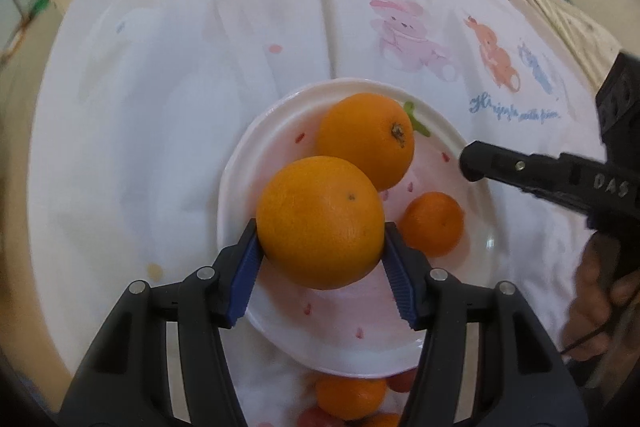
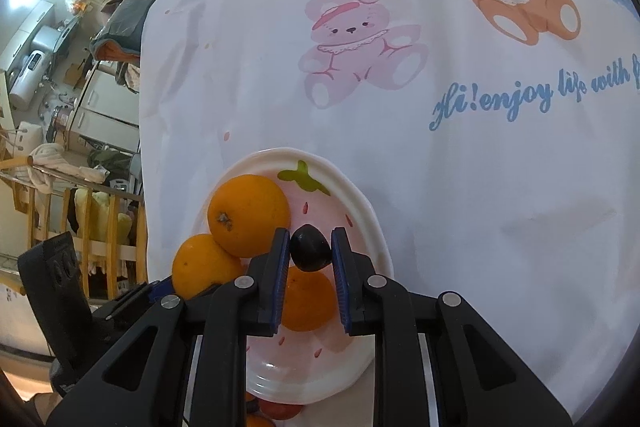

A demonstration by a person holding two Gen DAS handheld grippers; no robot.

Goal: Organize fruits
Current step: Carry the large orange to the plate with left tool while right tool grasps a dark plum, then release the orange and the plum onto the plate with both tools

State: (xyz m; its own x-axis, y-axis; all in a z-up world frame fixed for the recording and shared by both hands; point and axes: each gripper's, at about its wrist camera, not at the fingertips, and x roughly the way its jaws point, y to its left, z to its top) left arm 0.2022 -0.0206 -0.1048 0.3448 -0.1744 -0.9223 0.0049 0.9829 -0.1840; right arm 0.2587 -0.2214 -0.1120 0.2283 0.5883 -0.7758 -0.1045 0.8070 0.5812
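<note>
Orange fruit (image 1: 320, 223) fills the left hand-held gripper (image 1: 320, 247); the right one (image 2: 310, 247) pinches a dark, unidentifiable fruit (image 2: 310, 247).

Home, bear-print tablecloth (image 2: 400, 131), laundry rack (image 2: 80, 211)

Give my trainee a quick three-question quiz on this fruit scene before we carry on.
1. True or false: the left hand-held gripper is empty.
2. What does the right hand-held gripper hold? A) an orange B) a small dark fruit C) nothing
3. Fill in: the plate carries a painted ____ design.

Key:
1. False; its pads clamp the large orange over the plate.
2. B.
3. Strawberry; a second large orange and a small orange lie on it.
</note>
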